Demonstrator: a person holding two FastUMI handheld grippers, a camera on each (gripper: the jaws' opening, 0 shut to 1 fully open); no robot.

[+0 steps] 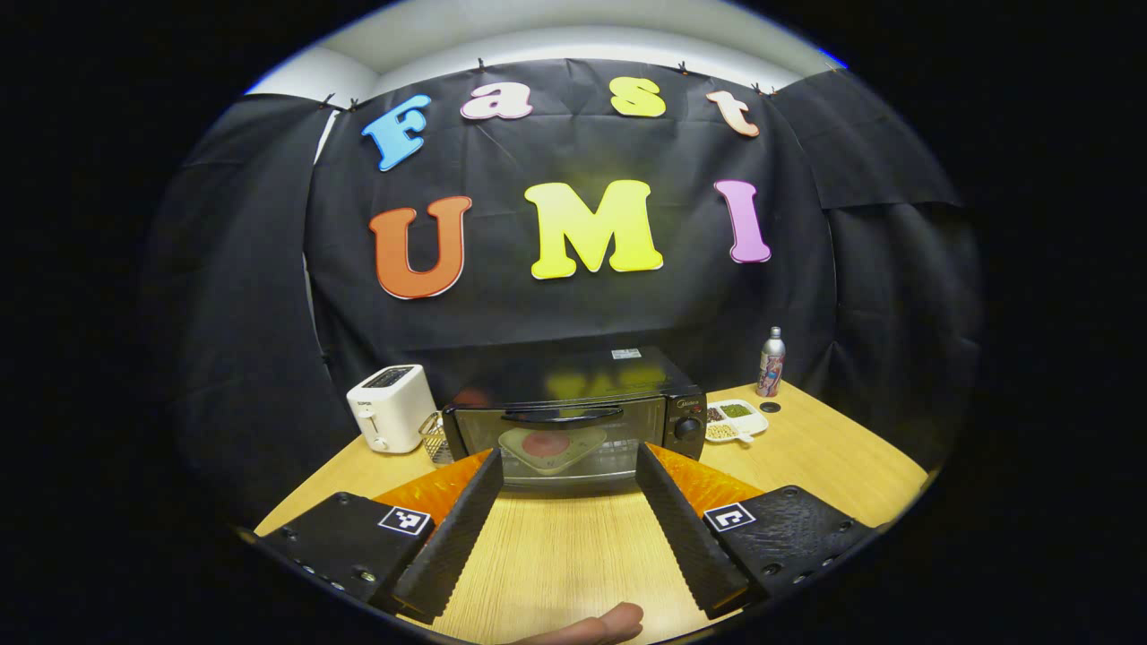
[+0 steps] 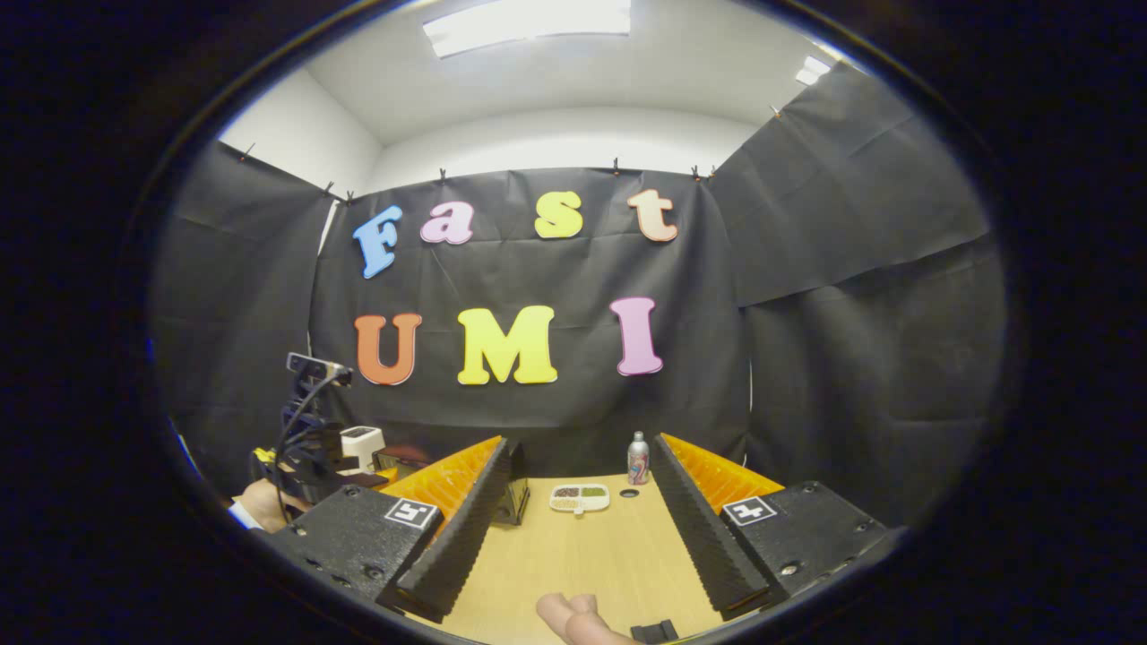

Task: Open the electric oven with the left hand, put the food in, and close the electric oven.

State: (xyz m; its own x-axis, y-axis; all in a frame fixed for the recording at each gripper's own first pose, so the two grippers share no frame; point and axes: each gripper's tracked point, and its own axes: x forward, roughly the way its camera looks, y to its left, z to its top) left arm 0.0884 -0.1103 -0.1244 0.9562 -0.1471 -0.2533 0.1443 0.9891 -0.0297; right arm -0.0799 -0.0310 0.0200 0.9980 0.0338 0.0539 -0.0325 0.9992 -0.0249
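A: The light wooden bench point(image 1: 573, 555) stands in a booth with black cloth walls and a white ceiling with a lamp above. At the back of the bench, in the left gripper view, sits the black electric oven with a glass door point(image 1: 573, 421). Its door is closed, and a pale plate with a reddish piece of food point(image 1: 548, 445) shows through the glass.

B: And beside the oven?

A: On its left is a white toaster point(image 1: 392, 408). On its right is a white divided tray with green and brown fillings point(image 1: 735, 418), then a small silver bottle point(image 1: 772, 362) close to the wall.

B: How is the left tool point(image 1: 569, 528)?

A: Its two black ribbed fingers point(image 1: 448, 546) are wide apart and hold nothing. It hangs above the bench, in front of the oven door, not touching it. A fingertip of the person point(image 1: 609, 624) shows at the bottom edge.

B: And the right tool point(image 2: 582, 546)?

A: Its fingers are also wide apart, with nothing between them. It points at the divided tray and the bottle. In the right gripper view the left tool appears farther off, at the left edge.

B: Is there open room?

A: The front half of the bench is bare wood, between the tools and the oven.
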